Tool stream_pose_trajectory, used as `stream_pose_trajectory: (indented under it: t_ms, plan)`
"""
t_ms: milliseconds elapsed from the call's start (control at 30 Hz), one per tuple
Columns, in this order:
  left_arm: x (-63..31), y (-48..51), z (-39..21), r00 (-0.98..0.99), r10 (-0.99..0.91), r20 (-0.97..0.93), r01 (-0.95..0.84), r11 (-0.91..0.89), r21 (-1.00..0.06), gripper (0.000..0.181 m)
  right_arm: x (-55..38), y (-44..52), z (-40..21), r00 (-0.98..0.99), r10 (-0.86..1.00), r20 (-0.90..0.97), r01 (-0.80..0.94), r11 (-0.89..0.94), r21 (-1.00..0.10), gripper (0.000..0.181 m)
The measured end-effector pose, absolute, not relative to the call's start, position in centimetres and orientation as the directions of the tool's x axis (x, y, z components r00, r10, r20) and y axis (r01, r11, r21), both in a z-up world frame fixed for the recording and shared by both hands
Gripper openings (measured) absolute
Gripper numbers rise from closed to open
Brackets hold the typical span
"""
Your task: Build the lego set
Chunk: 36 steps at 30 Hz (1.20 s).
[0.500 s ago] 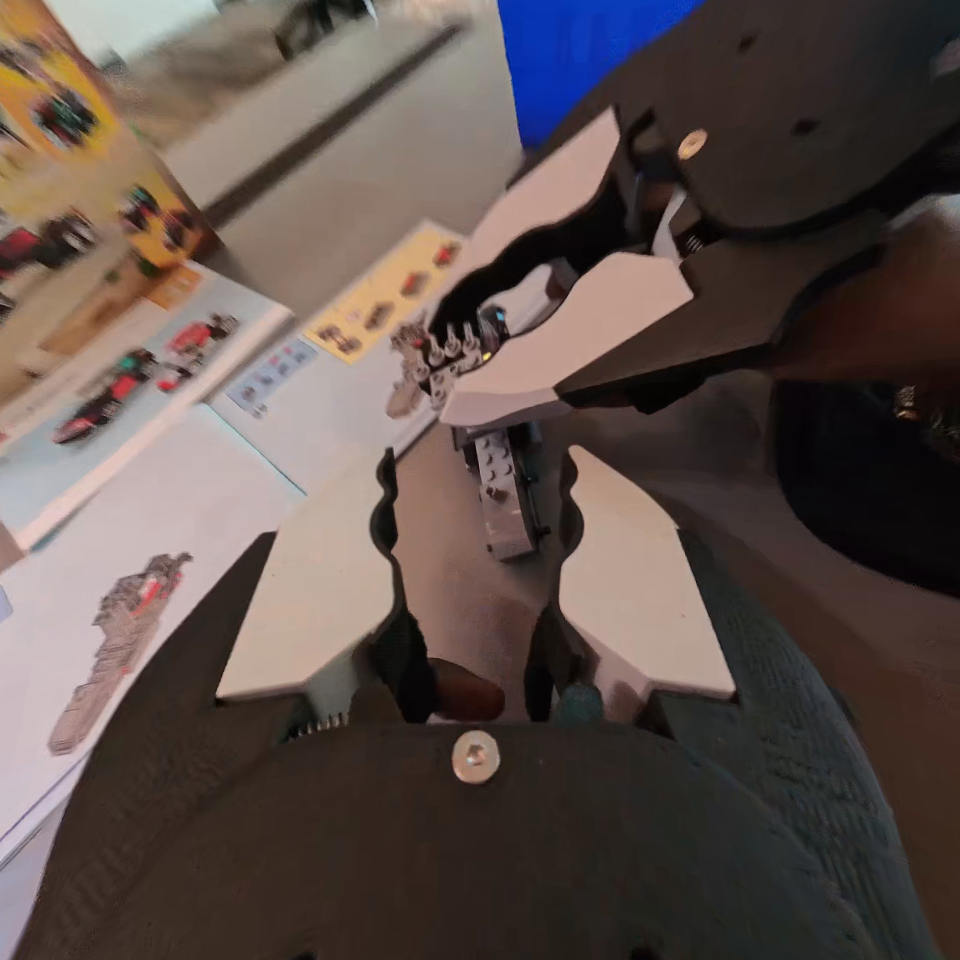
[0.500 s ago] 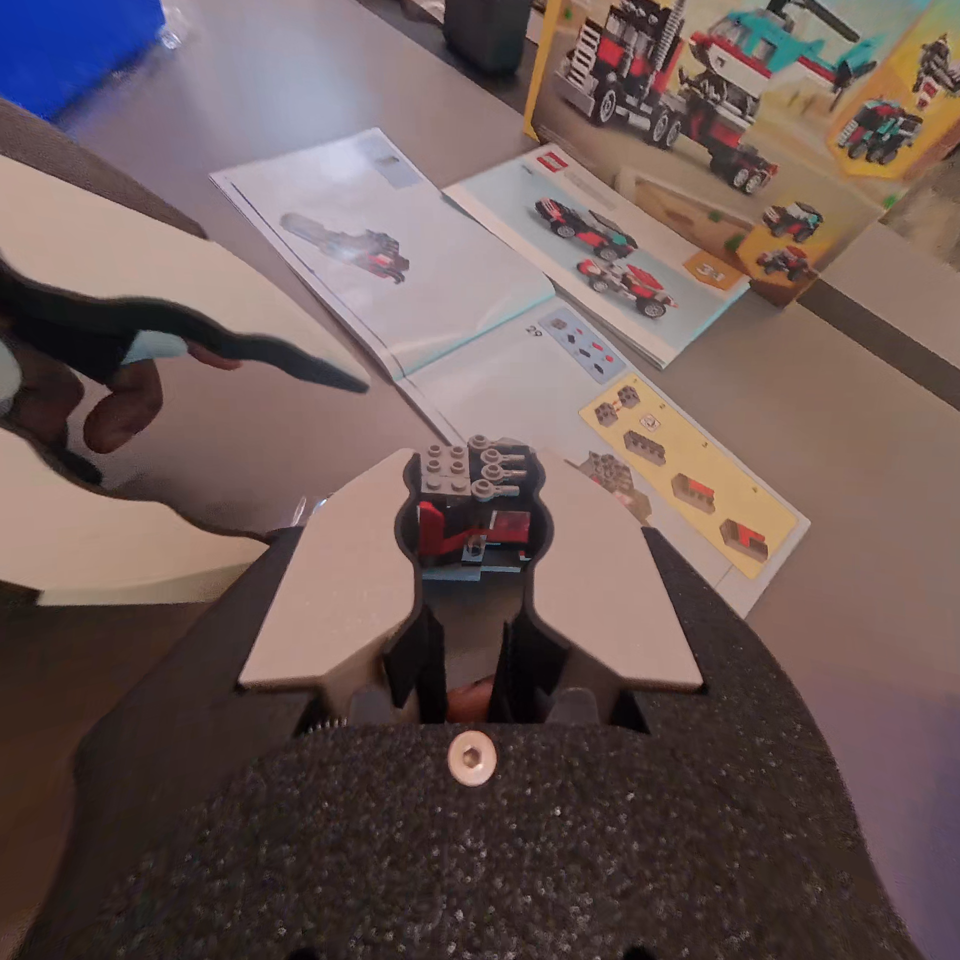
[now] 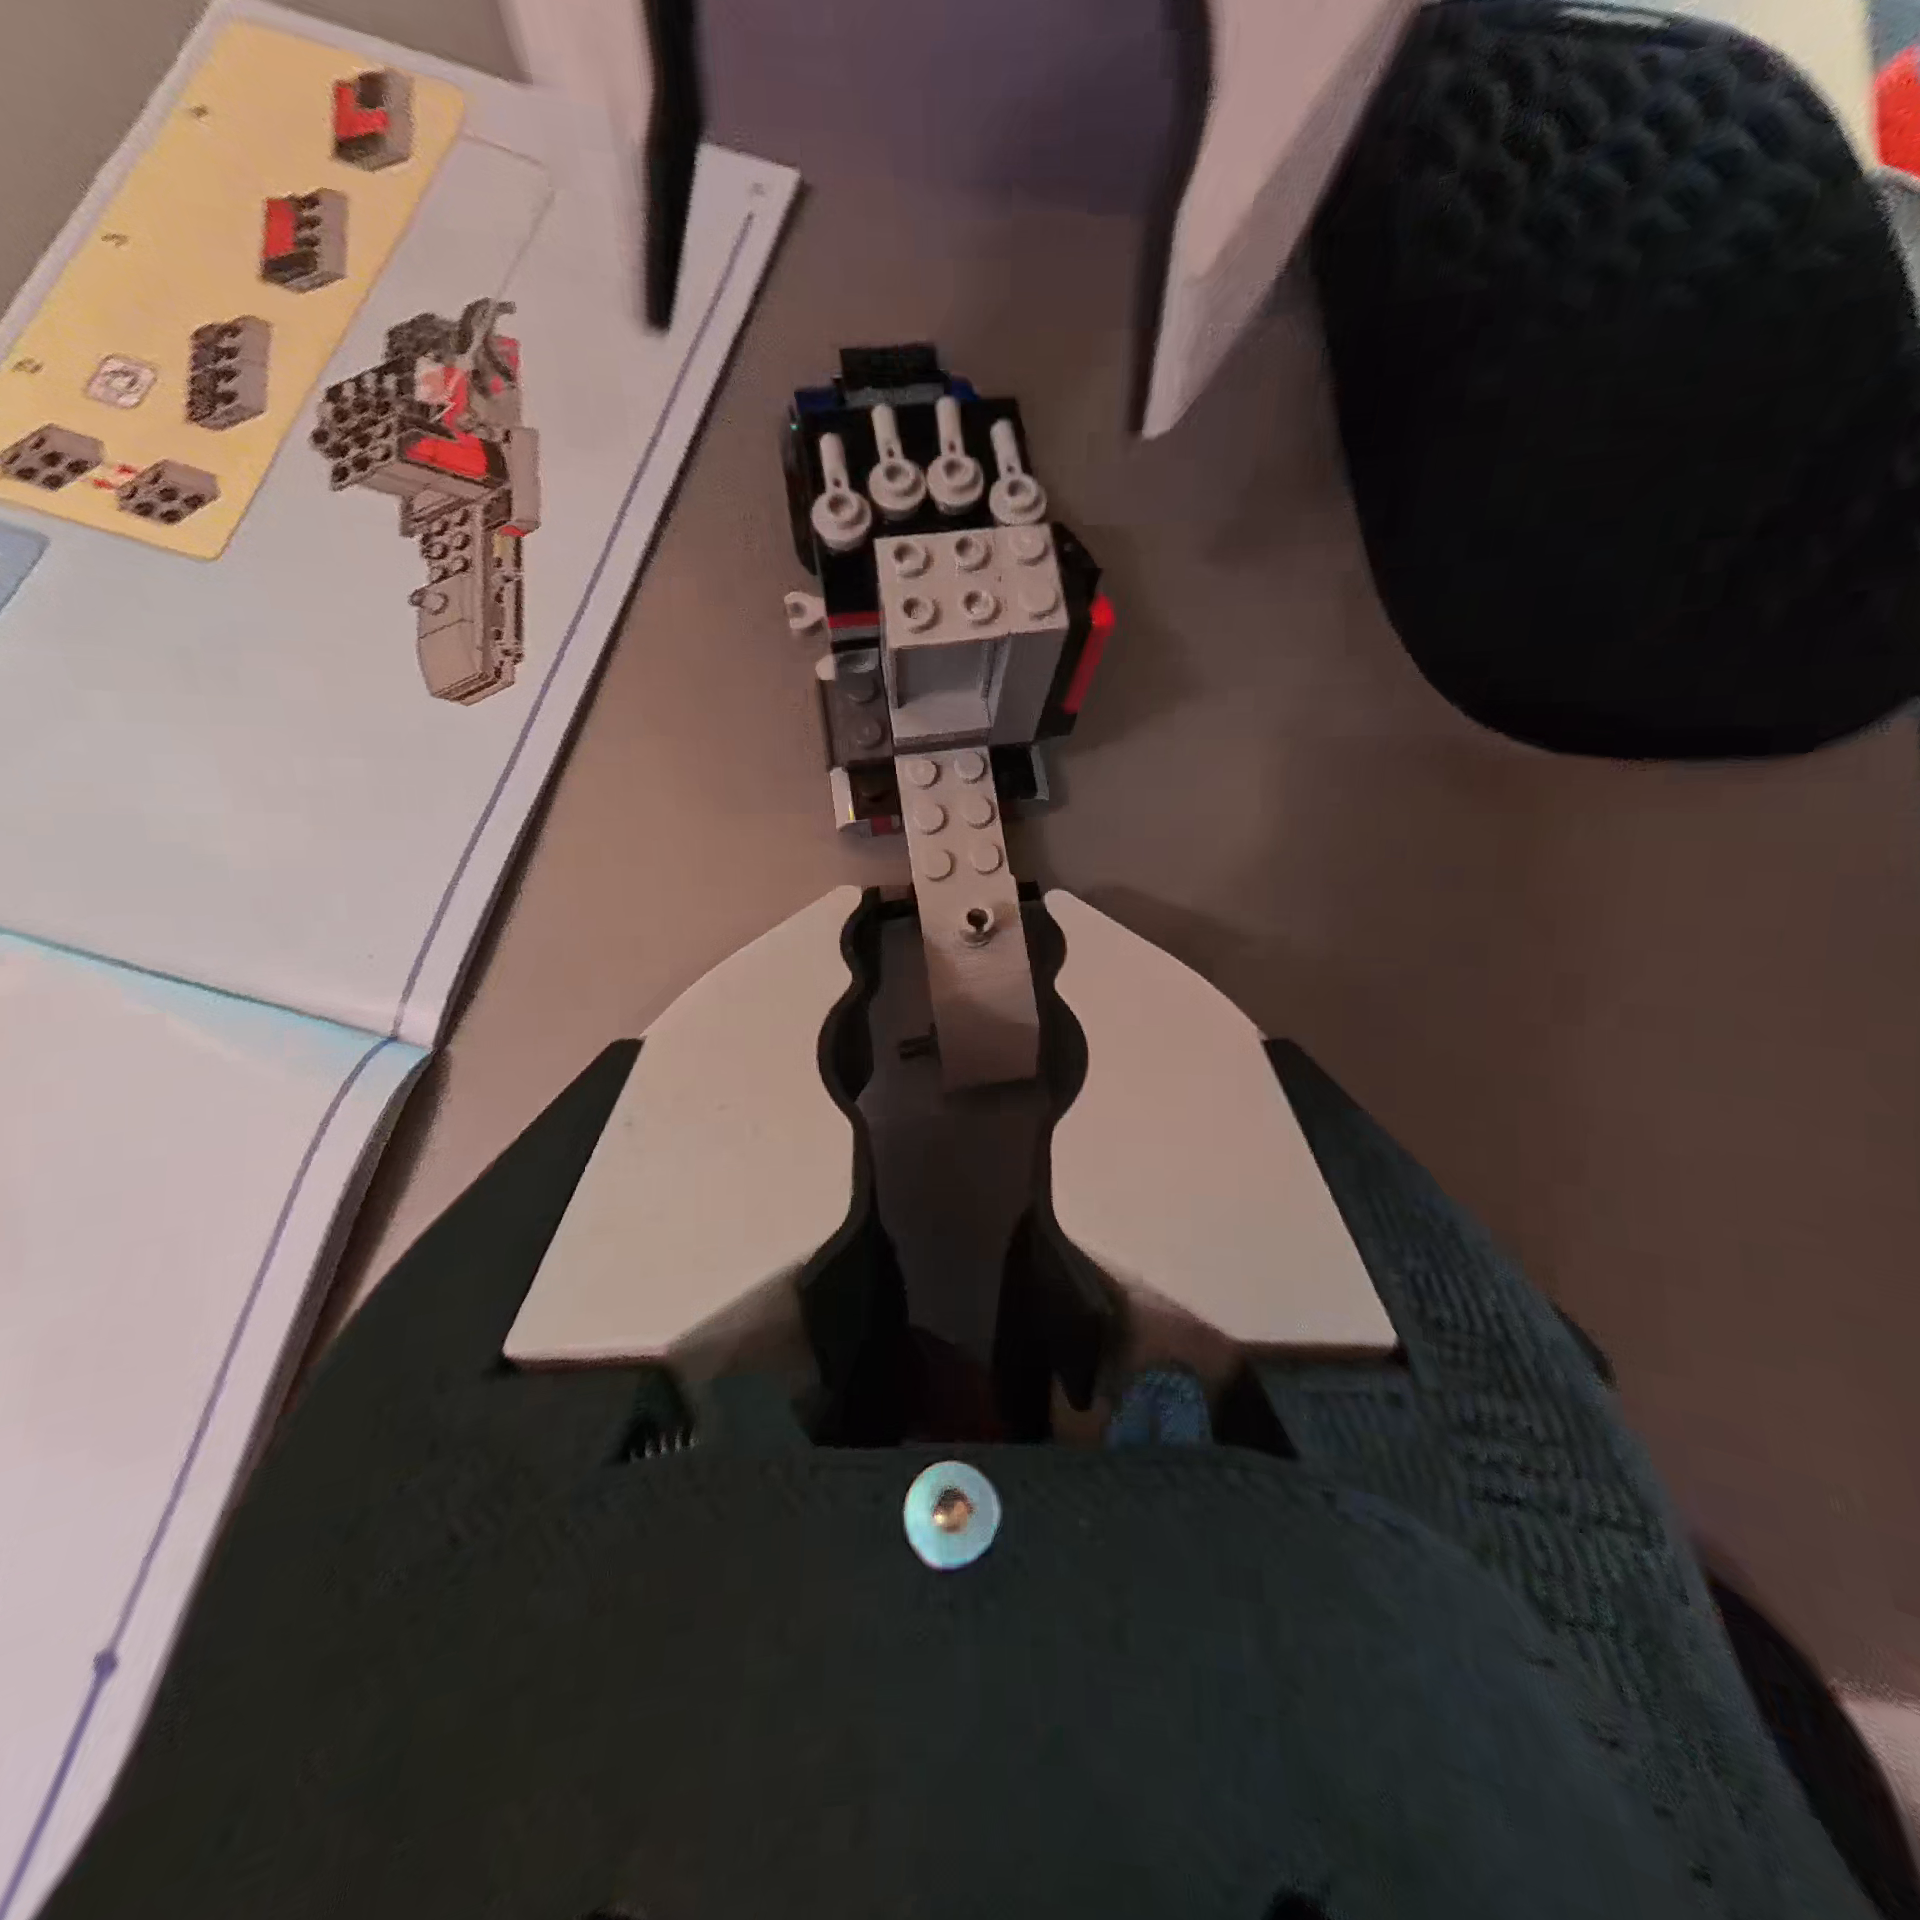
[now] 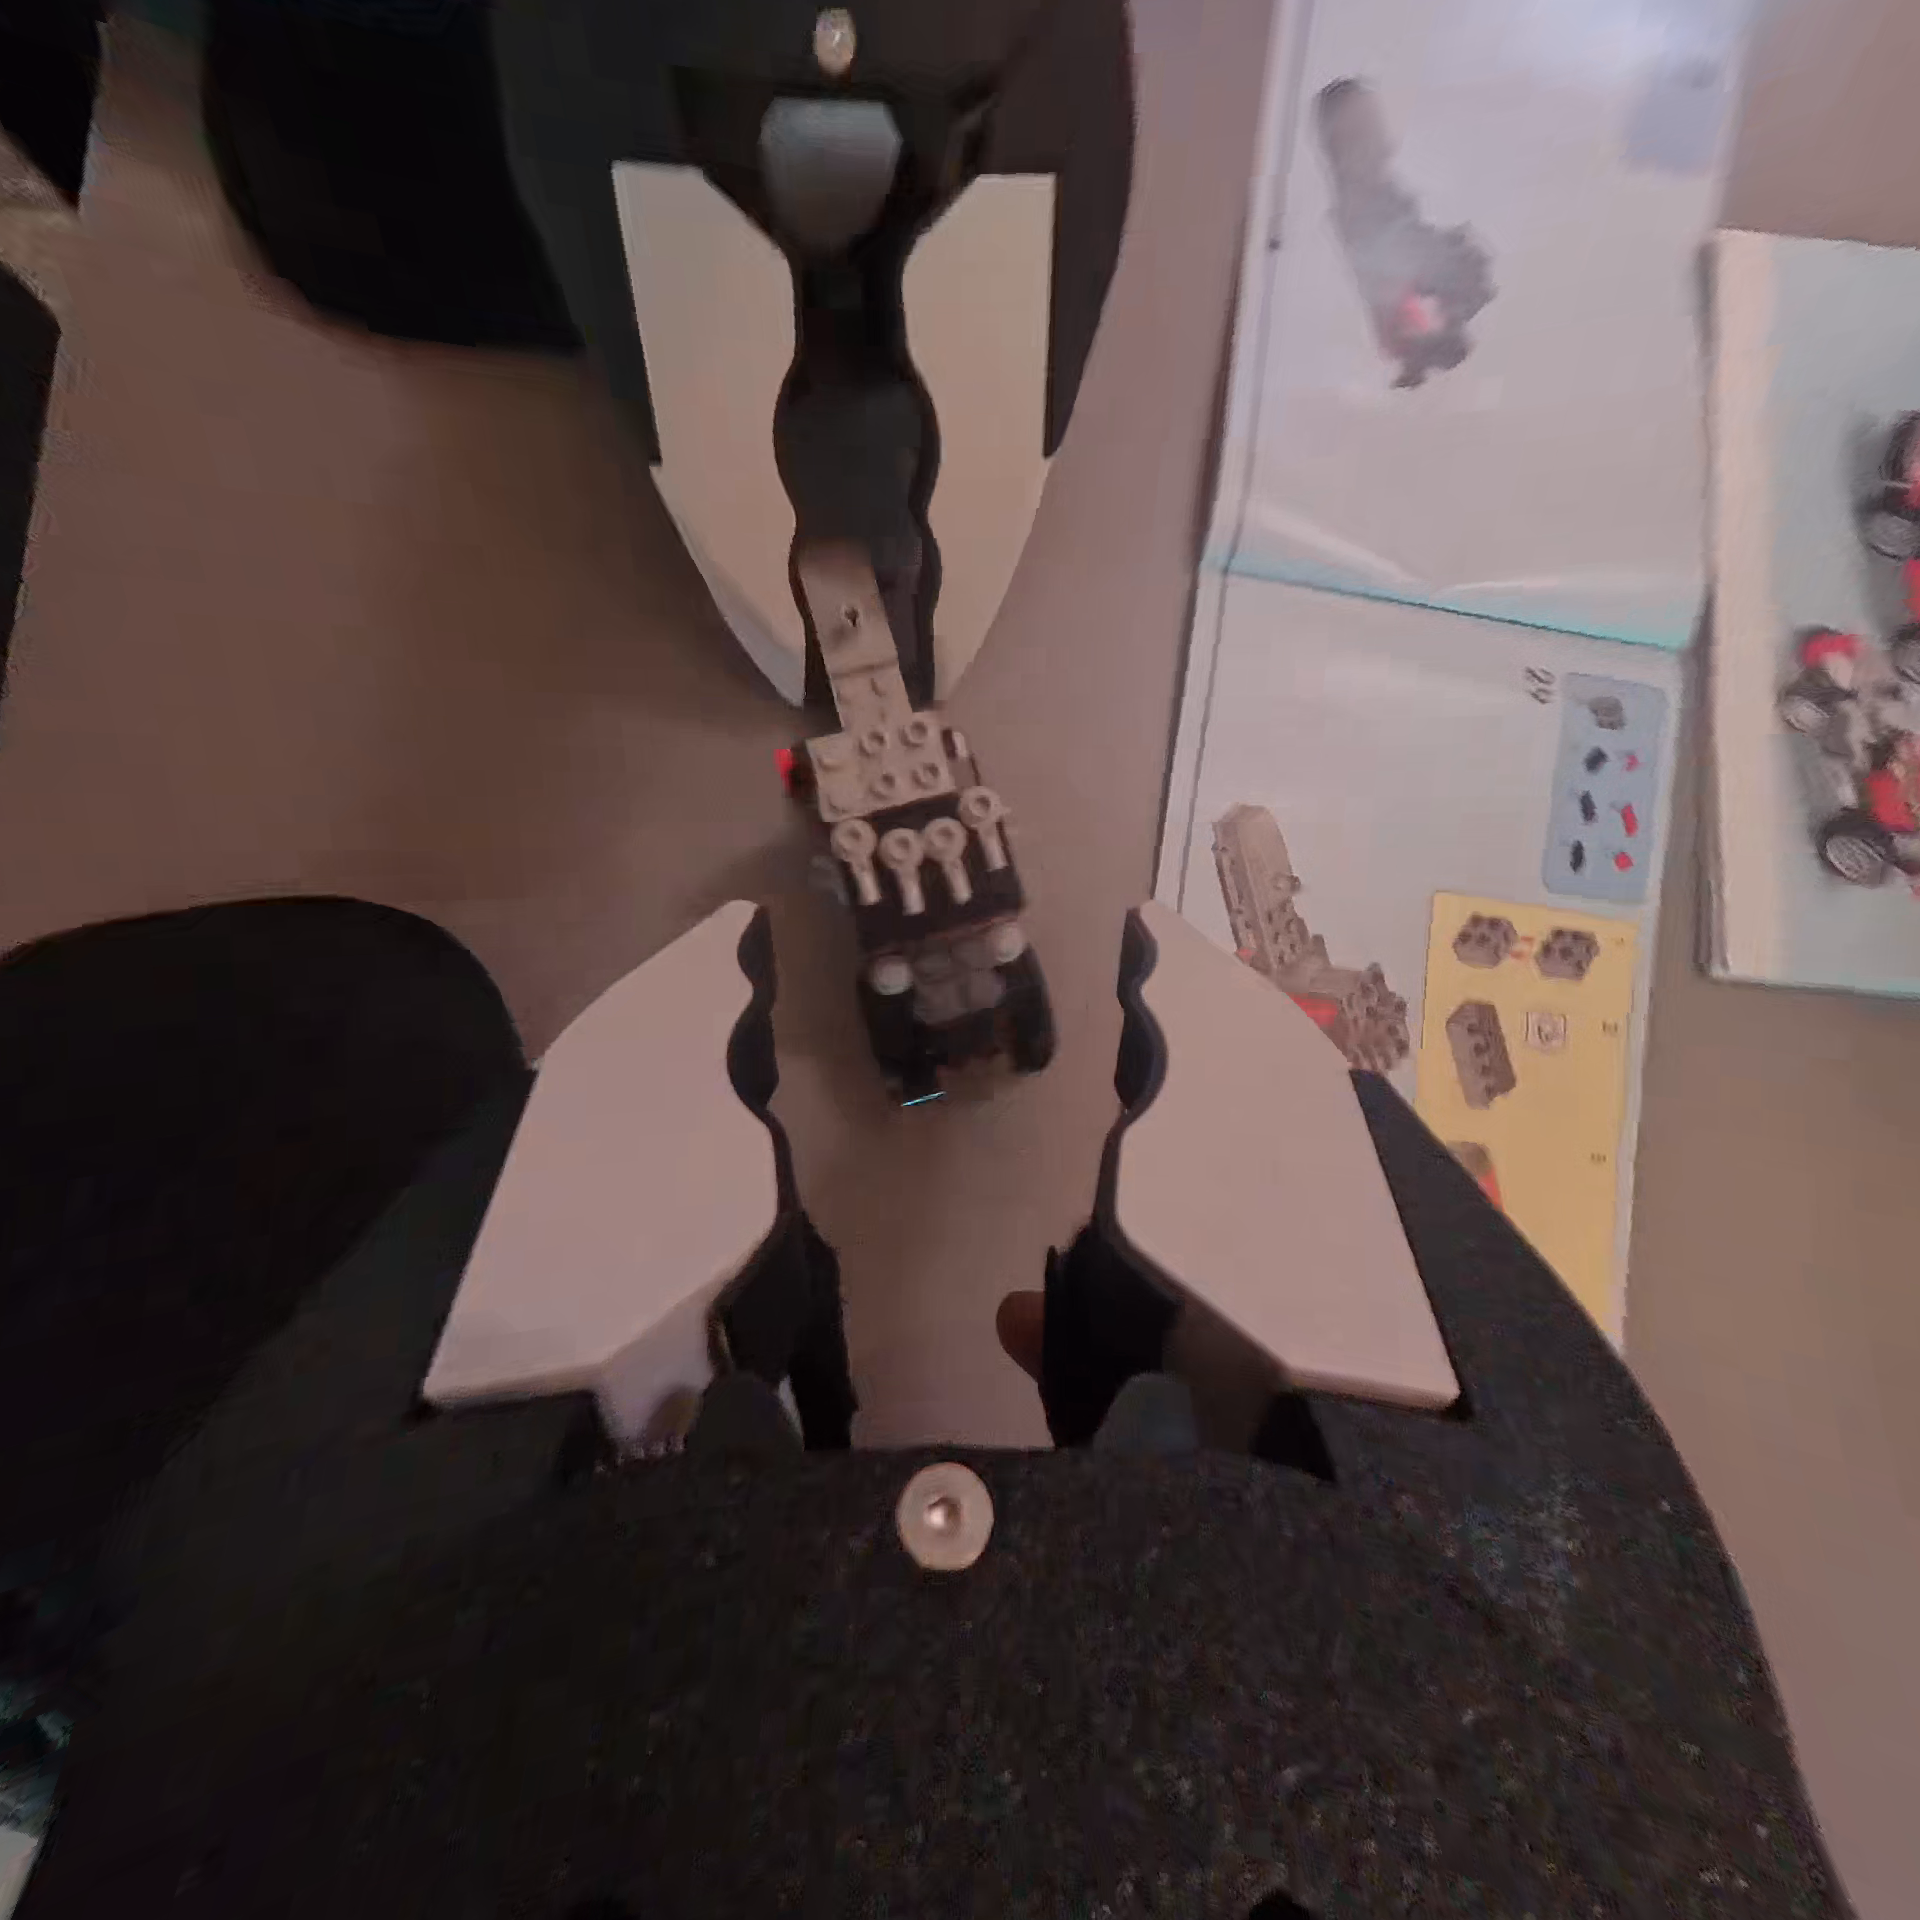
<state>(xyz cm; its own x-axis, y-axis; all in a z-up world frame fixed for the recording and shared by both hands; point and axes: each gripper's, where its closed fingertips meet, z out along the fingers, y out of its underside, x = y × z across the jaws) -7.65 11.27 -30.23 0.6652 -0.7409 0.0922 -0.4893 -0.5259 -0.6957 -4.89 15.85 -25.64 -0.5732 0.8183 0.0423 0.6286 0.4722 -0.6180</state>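
Observation:
A partly built lego vehicle (image 3: 966,623), black with grey plates, red sides and several grey levers, lies on the brown table (image 3: 1299,935). My left gripper (image 3: 951,899) is shut on the long grey plate at its rear. The right gripper's pale fingers (image 3: 1236,208) stand apart beyond the model's front. In the right wrist view the model (image 4: 925,862) lies just ahead of my right gripper (image 4: 940,914), which is open and empty, with its fingertips on either side of the front end. The left gripper (image 4: 868,696) holds the tail at the far end.
An open instruction booklet (image 3: 260,675) lies left of the model, and it shows on the right in the right wrist view (image 4: 1403,644). A second booklet (image 4: 1818,623) lies beyond it. The right gripper's black body (image 3: 1610,364) fills the upper right.
The right gripper has let go of the model and opened. The model now lies on the table. The left gripper has closed on its grey tail. Both cameras now look down.

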Motion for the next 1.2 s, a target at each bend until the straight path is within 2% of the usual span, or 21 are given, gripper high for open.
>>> stream_pose_trajectory:
  t_ms: [133,233,267,367,433,500,600,700,767,867,967,1033,1100,1200]
  plan:
    - [-7.6,10.5,-30.0,0.59,-0.788,0.177,-0.463,-0.51,-0.725,0.028,-5.8,13.8,-27.6,-0.663,0.738,-0.125,0.632,0.462,-0.622,0.068]
    - [-7.7,9.9,-30.0,0.552,-0.804,0.221,-0.458,-0.514,-0.726,0.028,-6.0,12.7,-28.7,-0.699,0.692,-0.181,0.626,0.469,-0.623,0.055]
    - [-7.7,9.7,-29.9,0.541,-0.809,0.229,-0.46,-0.513,-0.725,0.028,-5.9,12.2,-28.6,-0.706,0.671,-0.225,0.631,0.452,-0.631,0.047]
    - [-8.1,9.7,-29.6,0.535,-0.802,0.266,-0.429,-0.529,-0.732,0.029,-6.1,12.3,-28.4,-0.662,0.677,-0.322,0.677,0.355,-0.645,0.047]
    - [-8.5,10.0,-28.7,0.557,-0.784,0.276,-0.366,-0.529,-0.766,0.037,-6.1,12.7,-28.4,-0.593,0.69,-0.415,0.735,0.253,-0.629,0.047]
    - [-8.9,10.4,-27.3,0.58,-0.782,0.228,-0.312,-0.472,-0.824,0.044,-6.1,13.1,-28.2,-0.52,0.691,-0.501,0.782,0.15,-0.605,0.047]
    - [-9.7,10.8,-25.2,0.635,-0.769,0.078,-0.285,-0.326,-0.901,0.046,-6.5,13.1,-27.1,-0.445,0.653,-0.612,0.805,-0.008,-0.593,0.047]
    - [-10.6,11.2,-23.2,0.739,-0.673,-0.04,-0.251,-0.219,-0.943,0.045,-7.0,13.0,-25.7,-0.39,0.605,-0.694,0.8,-0.151,-0.58,0.047]
    - [-10.8,10.9,-21.7,0.788,-0.615,-0.042,-0.193,-0.181,-0.964,0.045,-7.0,12.7,-24.9,-0.385,0.578,-0.719,0.783,-0.208,-0.586,0.047]
    - [-10.8,10.2,-20.1,0.833,-0.551,0.041,-0.063,-0.169,-0.984,0.046,-7.0,12.3,-23.6,-0.379,0.532,-0.757,0.742,-0.314,-0.592,0.047]
    - [-11.9,9.7,-17.8,0.884,-0.421,0.205,0.181,-0.097,-0.979,0.057,-7.4,12.5,-21.7,-0.392,0.52,-0.759,0.639,-0.441,-0.631,0.047]
    - [-13.2,9.1,-16.1,0.865,-0.337,0.373,0.406,0.032,-0.913,0.069,-7.7,12.7,-19.8,-0.419,0.515,-0.748,0.525,-0.535,-0.663,0.047]
    - [-13.2,8.6,-15.5,0.791,-0.339,0.509,0.574,0.127,-0.809,0.074,-7.9,12.6,-17.7,-0.467,0.515,-0.719,0.39,-0.609,-0.69,0.047]
    - [-10.1,9.2,-16.4,0.664,-0.444,0.602,0.686,0.041,-0.726,0.073,-7.7,11.4,-15.4,-0.537,0.519,-0.665,0.221,-0.674,-0.705,0.047]
